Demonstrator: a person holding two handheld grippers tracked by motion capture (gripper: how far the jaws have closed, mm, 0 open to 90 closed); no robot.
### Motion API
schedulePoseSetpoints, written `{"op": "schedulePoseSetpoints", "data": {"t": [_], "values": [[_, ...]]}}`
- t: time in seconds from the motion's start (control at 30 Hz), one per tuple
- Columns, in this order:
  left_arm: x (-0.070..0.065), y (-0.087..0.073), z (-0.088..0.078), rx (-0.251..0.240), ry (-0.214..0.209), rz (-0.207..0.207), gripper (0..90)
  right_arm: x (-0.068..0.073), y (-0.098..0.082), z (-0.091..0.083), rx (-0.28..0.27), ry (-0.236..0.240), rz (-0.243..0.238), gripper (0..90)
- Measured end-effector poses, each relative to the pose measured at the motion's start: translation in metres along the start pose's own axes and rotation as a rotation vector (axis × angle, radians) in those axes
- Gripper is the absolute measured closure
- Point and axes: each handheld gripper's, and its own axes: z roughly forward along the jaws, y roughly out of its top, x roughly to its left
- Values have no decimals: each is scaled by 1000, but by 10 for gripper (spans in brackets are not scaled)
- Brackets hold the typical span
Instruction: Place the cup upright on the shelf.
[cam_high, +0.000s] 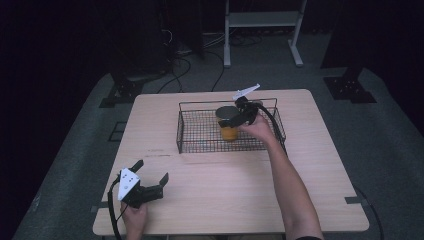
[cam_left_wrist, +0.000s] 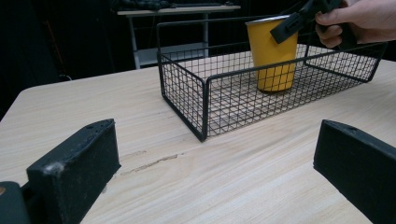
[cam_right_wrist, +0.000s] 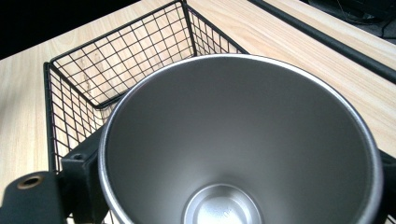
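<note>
In the upper middle of the high view the right gripper (cam_high: 239, 116) grips the yellow cup (cam_high: 228, 131) near its rim, jaws on either side of it, and the cup stands upright on the floor of the wire basket (cam_high: 200, 145), toward its right half. The right gripper view looks straight down into the cup's (cam_right_wrist: 243, 144) bare steel inside, with a basket (cam_right_wrist: 116, 60) corner at upper left. At the lower left of the high view the left gripper (cam_high: 150, 176) rests near the table's (cam_high: 225, 190) front edge with its jaws wide apart and nothing between them, well apart from the basket.

No legible txt or labels.
</note>
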Motion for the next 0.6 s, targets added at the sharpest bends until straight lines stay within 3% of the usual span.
{"op": "schedulePoseSetpoints", "data": {"t": [0.6], "values": [[0, 0, 0, 1, 2, 2, 0, 1, -3, -4, 27, -19, -38, 97]]}}
